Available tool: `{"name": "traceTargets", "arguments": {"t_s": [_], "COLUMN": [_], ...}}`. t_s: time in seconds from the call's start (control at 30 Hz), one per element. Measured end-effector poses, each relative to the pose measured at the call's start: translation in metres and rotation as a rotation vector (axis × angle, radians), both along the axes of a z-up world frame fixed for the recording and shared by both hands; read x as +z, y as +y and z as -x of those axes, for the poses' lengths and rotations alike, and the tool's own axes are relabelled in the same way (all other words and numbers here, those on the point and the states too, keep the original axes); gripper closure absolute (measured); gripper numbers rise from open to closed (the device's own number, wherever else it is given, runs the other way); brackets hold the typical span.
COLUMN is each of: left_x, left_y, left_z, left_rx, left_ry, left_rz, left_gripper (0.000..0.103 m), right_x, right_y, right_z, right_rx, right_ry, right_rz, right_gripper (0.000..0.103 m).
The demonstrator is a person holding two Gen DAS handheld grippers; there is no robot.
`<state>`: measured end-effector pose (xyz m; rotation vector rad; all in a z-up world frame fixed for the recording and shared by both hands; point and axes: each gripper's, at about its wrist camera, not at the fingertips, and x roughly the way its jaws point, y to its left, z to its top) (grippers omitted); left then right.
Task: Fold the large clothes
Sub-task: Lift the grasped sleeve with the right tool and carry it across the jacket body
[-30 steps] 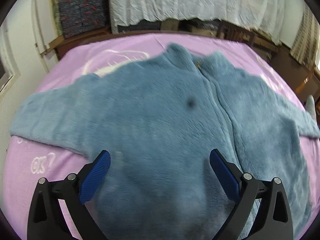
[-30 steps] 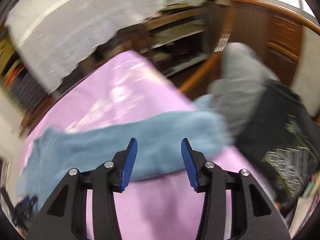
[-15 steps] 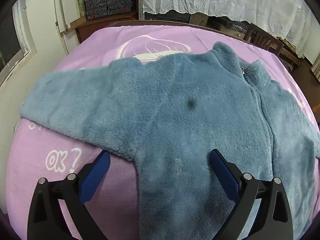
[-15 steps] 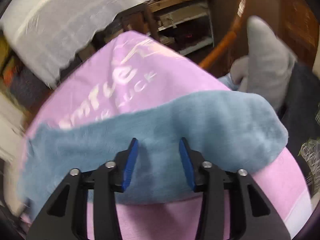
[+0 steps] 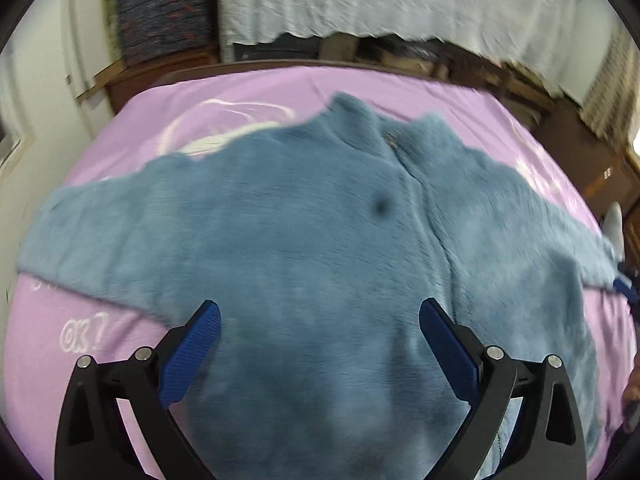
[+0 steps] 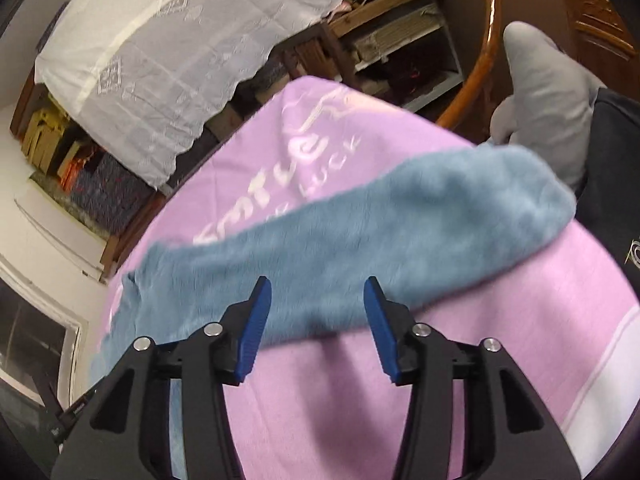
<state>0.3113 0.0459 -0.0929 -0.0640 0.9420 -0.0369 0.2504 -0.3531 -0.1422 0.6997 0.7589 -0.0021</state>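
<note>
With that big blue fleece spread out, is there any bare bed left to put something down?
Yes. Bare lilac bedcover lies below the fleece jacket's right sleeve, beside the right gripper, and under the left sleeve by the "OK" print. The jacket fills the middle.

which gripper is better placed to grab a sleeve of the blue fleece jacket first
Right. The right gripper is open directly over the sleeve; the left gripper hangs open above the jacket's body.

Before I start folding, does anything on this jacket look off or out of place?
One thing: the blue fleece jacket has a small dark spot on the chest, just left of the zipper; too blurred to tell stain from hole. Otherwise it lies spread flat on the purple sheet.
</note>
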Motion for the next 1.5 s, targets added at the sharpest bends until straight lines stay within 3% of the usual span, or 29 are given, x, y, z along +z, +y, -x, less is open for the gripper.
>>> {"name": "traceTargets", "arguments": {"t_s": [0.1,0.2,0.27,0.43,0.6,0.67,0.8,0.97,1.03,1.13,1.27,1.43,1.5], "left_x": [-0.020,-0.019,-0.023,-0.025,-0.026,-0.026,-0.026,-0.026,-0.027,-0.027,-0.015,-0.011,-0.024], "left_y": [-0.007,-0.003,-0.002,-0.005,-0.002,-0.002,-0.002,-0.002,-0.006,-0.008,0.017,0.047,0.052], "left_z": [-0.006,-0.003,-0.006,-0.009,-0.001,-0.001,-0.001,-0.001,0.007,0.009,0.008,0.001,-0.007], "left_rx": [-0.012,-0.010,-0.011,-0.014,-0.013,-0.014,-0.013,-0.014,-0.020,-0.039,0.028,0.130,0.152], "left_ry": [0.022,0.003,0.019,0.020,0.018,0.018,0.018,0.019,0.021,0.040,0.018,0.008,0.066], "left_rz": [-0.064,-0.037,-0.039,-0.076,-0.076,-0.075,-0.076,-0.075,-0.077,-0.073,-0.057,-0.062,-0.065], "left_gripper": [0.003,0.003,0.003,0.003,0.003,0.003,0.003,0.003,0.003,0.003,0.003,0.003,0.003], "right_x": [-0.011,-0.023,-0.022,-0.013,-0.028,-0.028,-0.025,-0.035,-0.036,-0.036,-0.047,-0.047,-0.044], "right_y": [-0.012,-0.034,-0.044,-0.056,-0.067,-0.068,-0.067,-0.072,-0.072,-0.073,-0.087,-0.086,-0.084], "right_z": [0.001,0.002,0.012,0.051,0.064,0.062,0.043,0.020,0.016,0.016,0.023,0.021,0.021], "right_rx": [-0.044,-0.094,-0.157,-0.295,-0.309,-0.331,-0.315,-0.321,-0.340,-0.349,-0.396,-0.382,-0.380], "right_ry": [0.039,0.049,0.031,-0.024,-0.009,-0.011,0.023,0.035,0.018,-0.012,-0.029,-0.015,-0.018], "right_rz": [-0.029,-0.098,-0.113,-0.071,-0.160,-0.149,-0.139,-0.274,-0.279,-0.256,-0.285,-0.246,-0.218], "right_gripper": [0.055,0.063,0.063,0.045,0.047,0.047,0.047,0.046,0.047,0.057,0.093,0.094,0.094]}}
